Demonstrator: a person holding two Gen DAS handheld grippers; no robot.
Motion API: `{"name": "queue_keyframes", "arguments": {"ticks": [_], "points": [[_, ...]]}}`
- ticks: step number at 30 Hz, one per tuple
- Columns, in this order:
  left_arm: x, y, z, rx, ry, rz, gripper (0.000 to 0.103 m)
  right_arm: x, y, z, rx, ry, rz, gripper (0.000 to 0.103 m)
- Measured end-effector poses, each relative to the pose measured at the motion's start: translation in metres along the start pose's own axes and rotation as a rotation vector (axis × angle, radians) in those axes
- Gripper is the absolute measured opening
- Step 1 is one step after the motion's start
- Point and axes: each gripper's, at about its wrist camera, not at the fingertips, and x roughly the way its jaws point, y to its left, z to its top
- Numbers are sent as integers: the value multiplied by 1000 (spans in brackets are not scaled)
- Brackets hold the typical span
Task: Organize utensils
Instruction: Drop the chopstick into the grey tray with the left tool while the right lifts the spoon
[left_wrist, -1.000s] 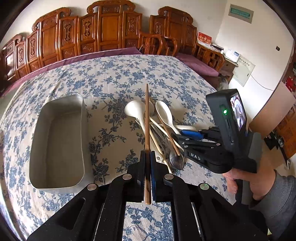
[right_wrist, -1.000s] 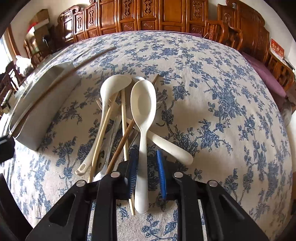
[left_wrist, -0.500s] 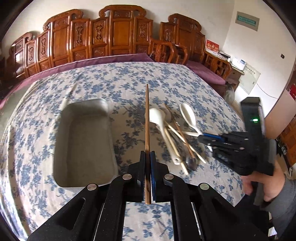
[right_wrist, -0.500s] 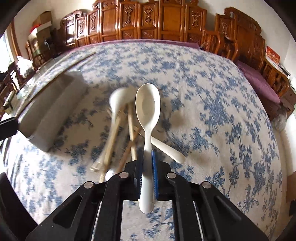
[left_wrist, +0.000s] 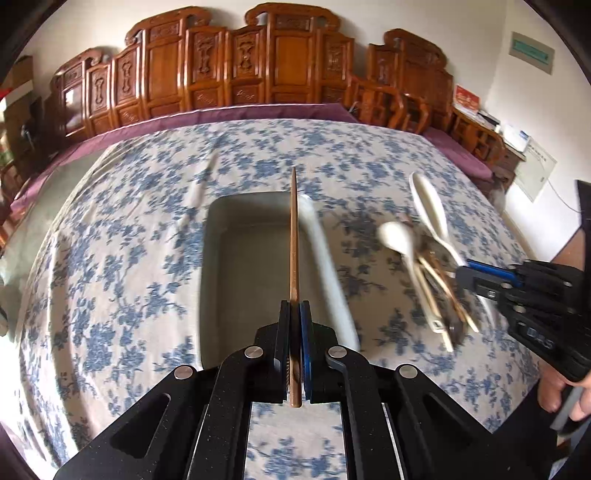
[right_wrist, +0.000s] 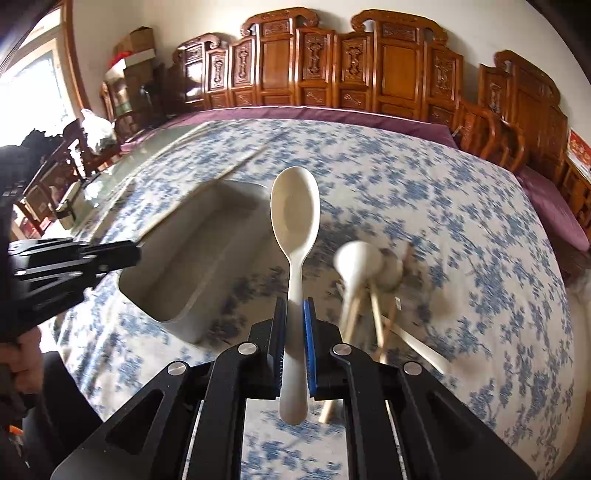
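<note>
My left gripper (left_wrist: 294, 306) is shut on a brown wooden chopstick (left_wrist: 293, 236), which points forward over the right side of the grey metal tray (left_wrist: 251, 280). Off to its right, my right gripper (left_wrist: 461, 273) holds a white spoon (left_wrist: 428, 206) above the table. In the right wrist view my right gripper (right_wrist: 294, 306) is shut on the white spoon (right_wrist: 294, 218) by its handle, bowl forward, just right of the tray (right_wrist: 199, 266). The left gripper (right_wrist: 136, 253) shows at the left by the tray's near corner. A pile of utensils (right_wrist: 369, 280), with another white spoon and chopsticks, lies on the cloth to the right.
A blue-flowered cloth (left_wrist: 129, 240) covers the round table, with a purple border at the far edge. Carved wooden chairs (left_wrist: 258, 66) line the far side. A person's hand (left_wrist: 561, 398) grips the right tool; another hand (right_wrist: 18, 354) grips the left one.
Both grippers swung left from the utensil pile toward the tray. My right gripper shut on the white spoon and lifted it off the pile. The chopstick now hangs over the tray.
</note>
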Motion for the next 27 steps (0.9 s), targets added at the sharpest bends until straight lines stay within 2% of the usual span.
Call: {"name": "queue_keyframes", "arguments": {"ticks": [13,21,22,24,27], "points": [[41,19,-3,8,104,35,4,3,36,11,-48,3,39,11],[48,27,1,-31,114,33,5,12,42,12,-64,24,46,11],[44,29,2,-36,106,31,6,14,43,13,-64,26,47,11],[39,32,3,-43,91,32,20,19,45,15,-62,30,52,11],[29,39,5,-45,65,41,23,27,50,19,-59,36,69,11]]}}
